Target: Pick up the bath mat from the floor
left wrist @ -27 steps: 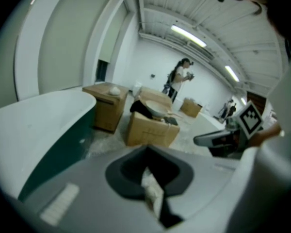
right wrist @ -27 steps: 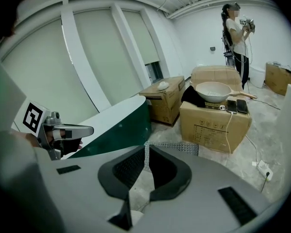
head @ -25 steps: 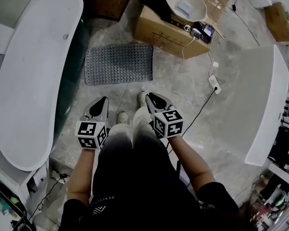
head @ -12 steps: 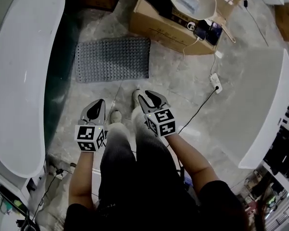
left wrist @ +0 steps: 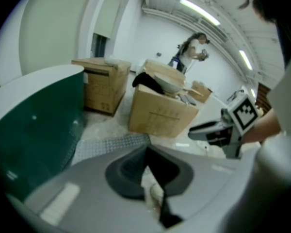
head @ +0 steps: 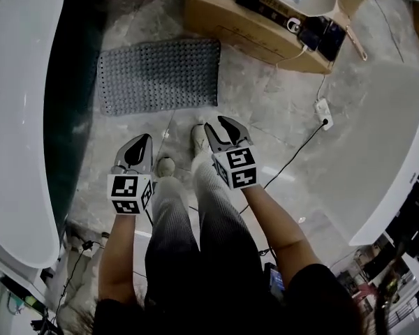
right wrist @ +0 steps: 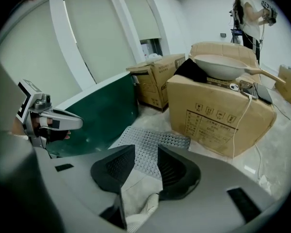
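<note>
The grey dotted bath mat (head: pixel 160 75) lies flat on the concrete floor beside the tub, ahead of the person's feet. My left gripper (head: pixel 142 139) hangs short of the mat's near edge, its jaws together with nothing in them. My right gripper (head: pixel 218 124) is level with it, off the mat's near right corner. Its jaws have just been opening and stand apart, with nothing between them. In the right gripper view the mat (right wrist: pixel 150 144) shows through the gap of the right gripper (right wrist: pixel 146 148). In the left gripper view the mat (left wrist: pixel 111 142) lies beyond the left gripper (left wrist: pixel 146 150).
A white bathtub (head: pixel 21 117) with a dark green side runs along the left. A cardboard box (head: pixel 251 26) with a white basin stands behind the mat. A power strip and its cable (head: pixel 323 112) lie at the right, by a white counter (head: pixel 405 152). The person's shoes (head: pixel 166 166) stand between the grippers.
Both grippers have come down towards the floor, and the view has tipped further over the mat. The right gripper's jaws have spread apart.
</note>
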